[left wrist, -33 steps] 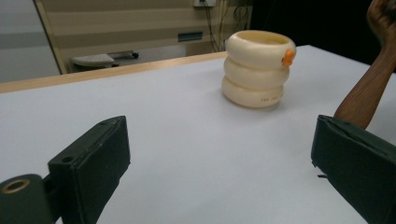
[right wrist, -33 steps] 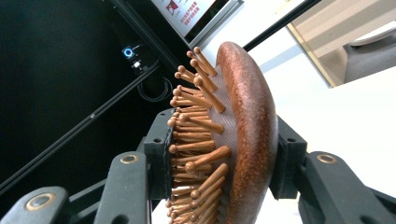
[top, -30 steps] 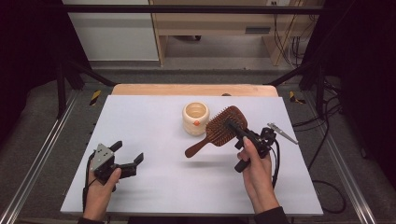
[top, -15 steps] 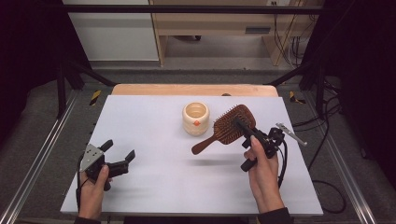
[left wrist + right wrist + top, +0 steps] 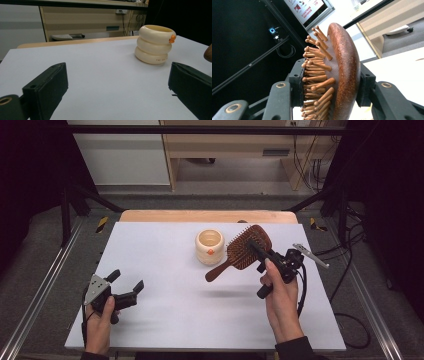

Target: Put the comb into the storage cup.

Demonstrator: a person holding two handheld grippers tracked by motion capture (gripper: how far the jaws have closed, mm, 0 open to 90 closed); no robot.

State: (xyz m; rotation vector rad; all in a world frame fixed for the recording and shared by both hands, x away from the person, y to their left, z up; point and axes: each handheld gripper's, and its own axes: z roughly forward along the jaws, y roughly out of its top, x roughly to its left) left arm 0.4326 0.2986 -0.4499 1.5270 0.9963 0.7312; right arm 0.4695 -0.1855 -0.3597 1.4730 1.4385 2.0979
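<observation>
Brush: a wooden paddle brush (image 5: 246, 251) with wooden pins, held clear of the tabletop (image 5: 165, 255) just right of the cup (image 5: 210, 246), handle pointing down and left.
Right claw: the right claw (image 5: 256, 247) is clamped across the brush head; in the right gripper view one pad sits among the pins (image 5: 317, 75) and the other on the smooth domed back (image 5: 345, 72).
Left claw: the left claw (image 5: 126, 284) hangs low over the near left of the tabletop, jaws apart with nothing between them, aimed toward the cup.
Weight: probably light for its size; the long handle (image 5: 219, 271) sticks out unsupported and may lever the head round in the grip.
Stiffness: the wood body looks rigid; the pin bed likely gives a little, so the pad on that side may sink in.
Slip: the polished, curved back looks slick, a likely place for the pad to slide.
Fragility: sturdy on the whole; single pins could bend or snap under a hard squeeze.
Best hold: across the head as now, or on the neck where handle meets head for better balance.
Cup: cream, ribbed in three rings, with a small orange mark on its side, upright.
Surface: a pale, matt, flat sheet over a wooden board.
Room: dark frame rails at the sides, cables on the floor at right, a wooden bench and white wall behind.
</observation>
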